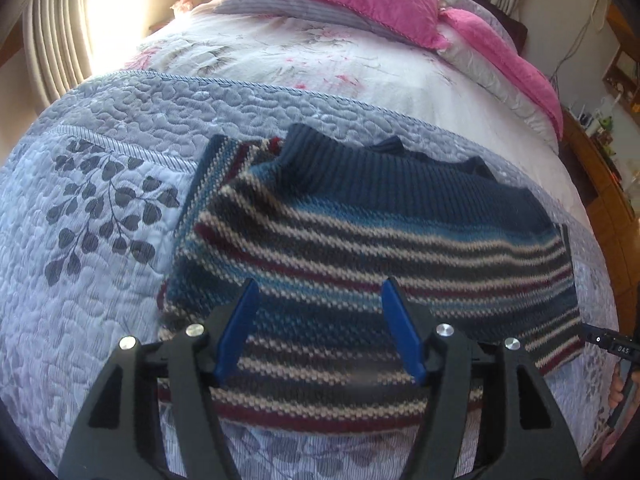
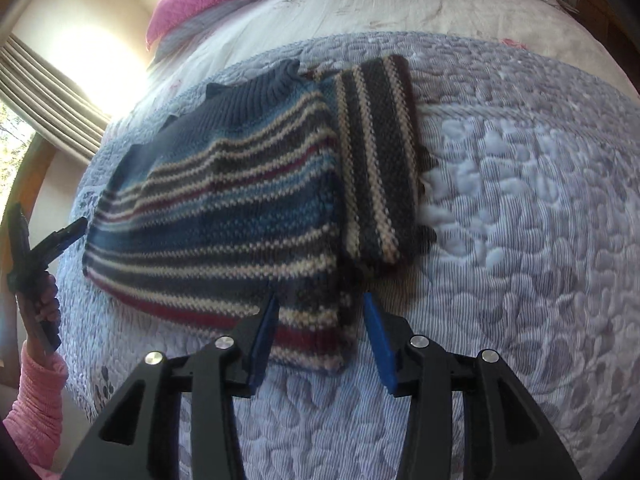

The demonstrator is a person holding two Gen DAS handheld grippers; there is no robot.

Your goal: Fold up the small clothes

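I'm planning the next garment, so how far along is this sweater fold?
Partly done. One sleeve is already folded over the sweater body, on the quilt. Nothing is in hand: the left gripper and right gripper are both open above the hem. Left: the body looks full length, so probably folding it in half.

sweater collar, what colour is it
The sweater collar is plain ribbed navy blue, unlike the striped body; it shows best in the left wrist view.
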